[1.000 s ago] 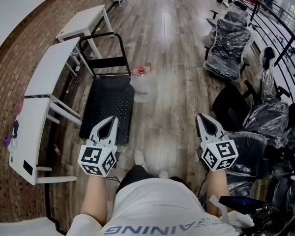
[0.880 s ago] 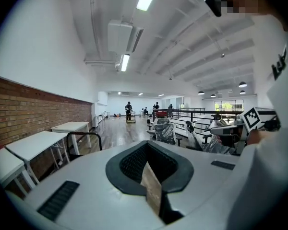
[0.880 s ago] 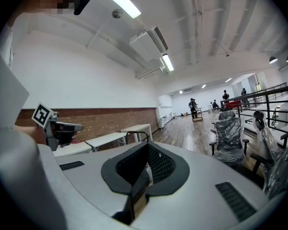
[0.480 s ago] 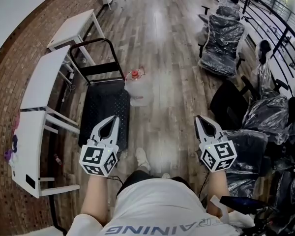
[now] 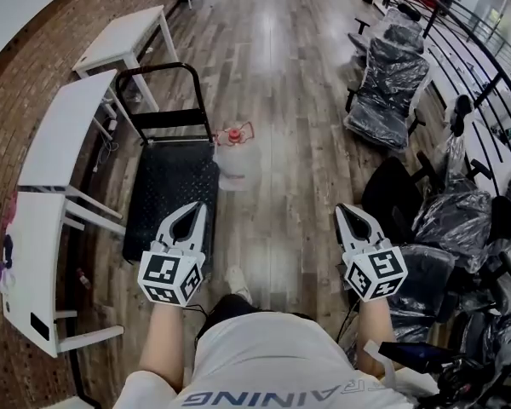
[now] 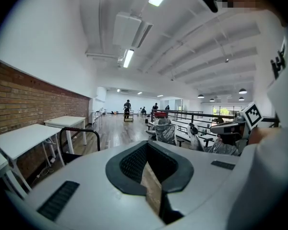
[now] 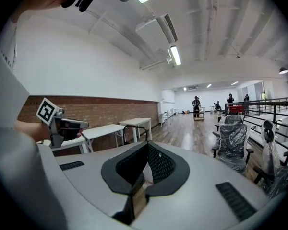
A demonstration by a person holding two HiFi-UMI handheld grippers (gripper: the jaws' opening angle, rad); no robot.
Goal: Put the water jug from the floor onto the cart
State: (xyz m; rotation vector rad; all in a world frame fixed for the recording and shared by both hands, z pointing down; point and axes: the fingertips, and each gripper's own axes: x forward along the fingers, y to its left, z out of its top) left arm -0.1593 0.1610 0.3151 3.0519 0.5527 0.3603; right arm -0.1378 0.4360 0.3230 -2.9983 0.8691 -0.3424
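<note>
1. Writing: the print on the person's shirt (image 5: 264, 373), seen inverted, reads "TRAINING".
2. The red-capped water jug (image 5: 236, 158) stands on the floor (image 5: 298, 100), just beside the black cart's (image 5: 166, 196) right edge, near its handle end and well ahead of both grippers.
3. Left gripper (image 5: 190, 214) and right gripper (image 5: 351, 217): jaws together, nothing held.
4. Compared with a second ago, the jug and cart lie slightly nearer the grippers.
</note>
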